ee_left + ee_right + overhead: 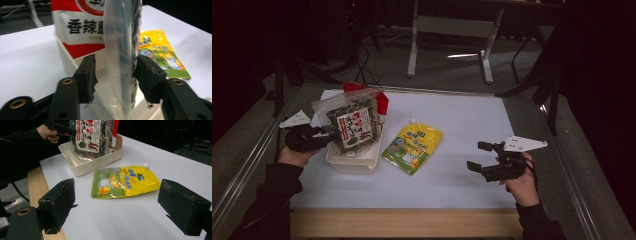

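Note:
A clear bag of dark dried seaweed (353,125) (120,50) (91,137) stands upright in a white tray (352,164) (67,60) (100,162). Behind it in the tray is a red and white pack (382,102) (80,27). My left gripper (334,132) (115,67) is open around the bag's left edge. One pad stands clear of the bag and the other is close against it. A yellow spouted pouch (413,145) (160,50) (125,181) lies flat to the right of the tray. My right gripper (475,156) (117,200) hovers open and empty, further right, pointing at the pouch.
A white sheet (462,130) covers the table, with a wooden strip (407,222) along the near edge. Metal rails (252,155) run down both sides. A table frame (452,30) stands on the floor beyond.

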{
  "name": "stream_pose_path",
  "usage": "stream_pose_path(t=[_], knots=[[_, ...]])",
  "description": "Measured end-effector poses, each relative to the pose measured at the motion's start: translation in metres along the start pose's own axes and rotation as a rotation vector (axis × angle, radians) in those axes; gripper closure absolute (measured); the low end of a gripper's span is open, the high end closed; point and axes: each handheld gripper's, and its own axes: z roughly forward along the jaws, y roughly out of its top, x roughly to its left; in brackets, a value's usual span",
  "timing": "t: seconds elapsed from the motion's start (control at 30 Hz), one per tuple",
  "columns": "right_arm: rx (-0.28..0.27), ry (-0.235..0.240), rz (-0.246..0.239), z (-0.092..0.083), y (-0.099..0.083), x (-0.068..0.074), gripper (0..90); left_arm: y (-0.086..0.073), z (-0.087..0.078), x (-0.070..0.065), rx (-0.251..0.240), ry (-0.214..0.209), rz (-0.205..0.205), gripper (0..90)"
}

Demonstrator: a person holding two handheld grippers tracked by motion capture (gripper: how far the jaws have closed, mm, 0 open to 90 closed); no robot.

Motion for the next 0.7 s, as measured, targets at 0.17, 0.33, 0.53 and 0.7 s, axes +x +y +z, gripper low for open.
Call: stream_pose_path(t=[0.17,0.33,0.53,0.7], knots=[[0.008,0.016,-0.005,0.002,0.000,0.000,15.9,-0.002,0.001,0.001,-0.016,0.045,-0.016,44.4],[-0.007,0.023,-0.022,0.003,-0.001,0.000,15.9,-0.003,-0.003,-0.004,-0.036,0.070,-0.018,35.3],[-0.008,0.005,-0.041,0.003,-0.001,-0.001,16.0,-0.004,-0.007,-0.010,-0.038,0.076,-0.022,15.3],[-0.008,-0.001,-0.043,0.003,-0.002,-0.002,16.0,-0.004,-0.013,-0.018,-0.052,0.100,-0.030,9.2]])
